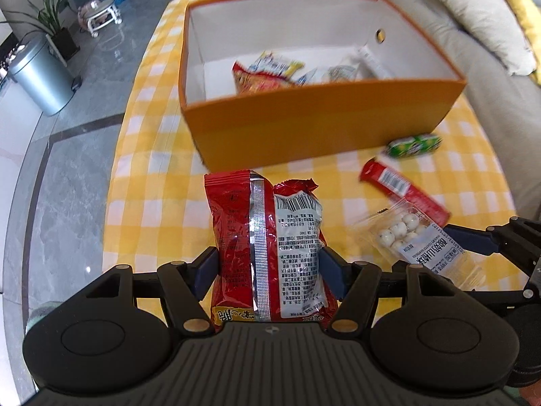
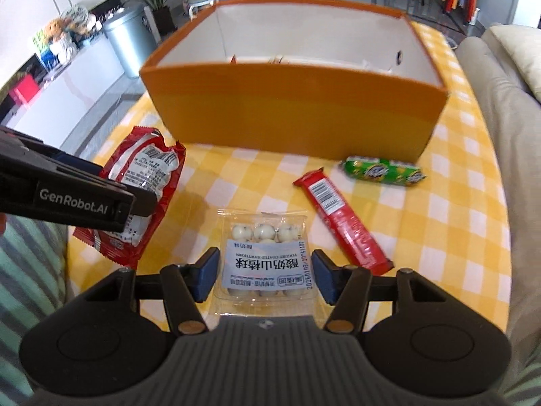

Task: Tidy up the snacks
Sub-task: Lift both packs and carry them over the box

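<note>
Both grippers carry snacks: the left gripper (image 1: 268,267) clamps a red snack bag (image 1: 267,247), the right gripper (image 2: 263,274) a hawthorn-ball pack (image 2: 265,257); the orange box (image 2: 297,115) lies straight ahead.

Red snack bag (image 1: 267,253): crinkled glossy foil, silver seam strip. Hawthorn ball pack (image 2: 267,260): clear glossy plastic, matt paper label. Red bar wrapper (image 2: 341,223) and green roll (image 2: 382,171): shiny film. Orange box (image 2: 294,115): matt smooth card, white inside. Tablecloth (image 2: 439,223): checked woven cloth. Bin (image 1: 40,74): dull grey metal. Floor (image 1: 67,186): polished stone.
</note>
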Tool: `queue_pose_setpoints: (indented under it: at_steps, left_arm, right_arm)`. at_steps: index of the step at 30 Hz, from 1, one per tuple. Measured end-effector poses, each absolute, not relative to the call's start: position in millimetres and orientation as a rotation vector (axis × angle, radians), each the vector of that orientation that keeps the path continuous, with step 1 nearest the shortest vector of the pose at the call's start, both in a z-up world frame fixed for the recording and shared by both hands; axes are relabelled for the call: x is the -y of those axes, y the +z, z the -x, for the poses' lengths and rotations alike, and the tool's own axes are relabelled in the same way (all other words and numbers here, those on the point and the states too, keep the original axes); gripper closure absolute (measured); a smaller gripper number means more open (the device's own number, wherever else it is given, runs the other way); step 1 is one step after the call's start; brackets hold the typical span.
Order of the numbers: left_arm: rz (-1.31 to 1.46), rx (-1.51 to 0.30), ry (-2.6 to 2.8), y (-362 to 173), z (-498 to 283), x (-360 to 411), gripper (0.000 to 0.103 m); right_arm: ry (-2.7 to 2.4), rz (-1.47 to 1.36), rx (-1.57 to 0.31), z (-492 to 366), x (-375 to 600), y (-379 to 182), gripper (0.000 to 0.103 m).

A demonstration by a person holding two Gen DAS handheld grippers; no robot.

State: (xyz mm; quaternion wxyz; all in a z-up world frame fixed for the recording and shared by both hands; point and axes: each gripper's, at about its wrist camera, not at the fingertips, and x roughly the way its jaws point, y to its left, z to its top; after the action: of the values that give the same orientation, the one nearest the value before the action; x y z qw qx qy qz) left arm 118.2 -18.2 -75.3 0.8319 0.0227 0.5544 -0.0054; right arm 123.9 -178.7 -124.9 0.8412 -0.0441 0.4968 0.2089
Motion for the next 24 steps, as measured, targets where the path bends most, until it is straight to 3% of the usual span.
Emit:
queue_pose_setpoints:
  at_steps: [9,17,24]
  left_arm:
    - [-0.029,-1.041,-0.050,-31,-119,28,0.030]
    - [-0.005,-0.968,-0.069,-13,-140,29,0.043]
    - [0.009,-0.912,-0.105,-2,-153,34,0.046]
  right_arm:
    - [0.383,0.033,-0.921,-118,201,-73,0.046]
    - [0.345,0.007,-0.835,-132,210,-42,0.046]
    - [0.347,0.010,-0.825,-153,205,-37,0.046]
